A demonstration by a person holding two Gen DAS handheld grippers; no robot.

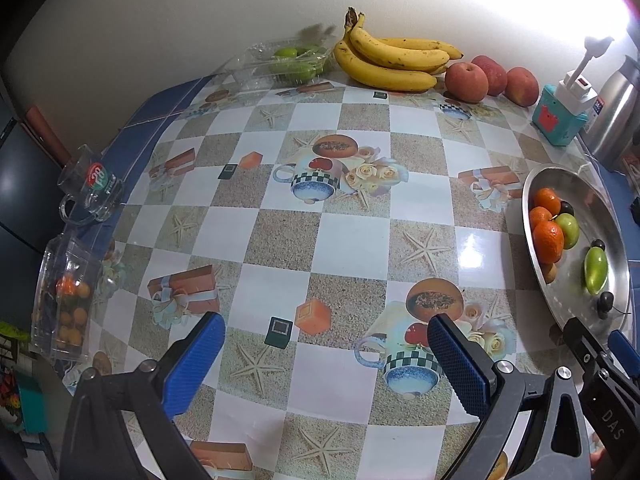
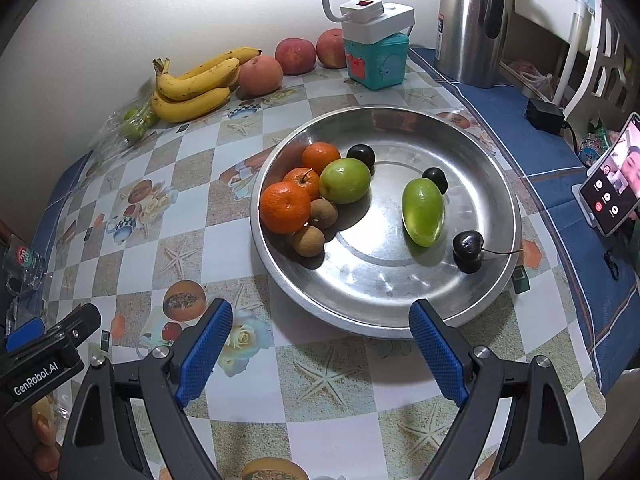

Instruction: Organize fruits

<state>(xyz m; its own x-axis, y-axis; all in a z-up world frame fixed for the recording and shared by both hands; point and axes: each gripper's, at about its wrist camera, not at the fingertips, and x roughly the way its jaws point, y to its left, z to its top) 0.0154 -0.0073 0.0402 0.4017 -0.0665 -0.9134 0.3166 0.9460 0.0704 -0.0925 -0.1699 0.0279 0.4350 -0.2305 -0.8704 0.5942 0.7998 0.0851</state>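
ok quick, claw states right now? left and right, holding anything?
Left claw: open, holding nothing, above the tablecloth.
Right claw: open, holding nothing, in front of the steel plate.

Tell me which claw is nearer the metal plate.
Right. The right claw hovers open just short of the metal plate's near rim, facing it. The left claw is open over the tablecloth, with the plate off to its right.

Checkered white-and-sand desk [image 2: 352, 392] cloth with starfish prints, silver dish [image 2: 400, 300], orange mandarins [image 2: 285, 207], green fruits [image 2: 423, 211], dark cherries [image 2: 467, 251], yellow bananas [image 1: 394, 60], red apples [image 1: 466, 82]
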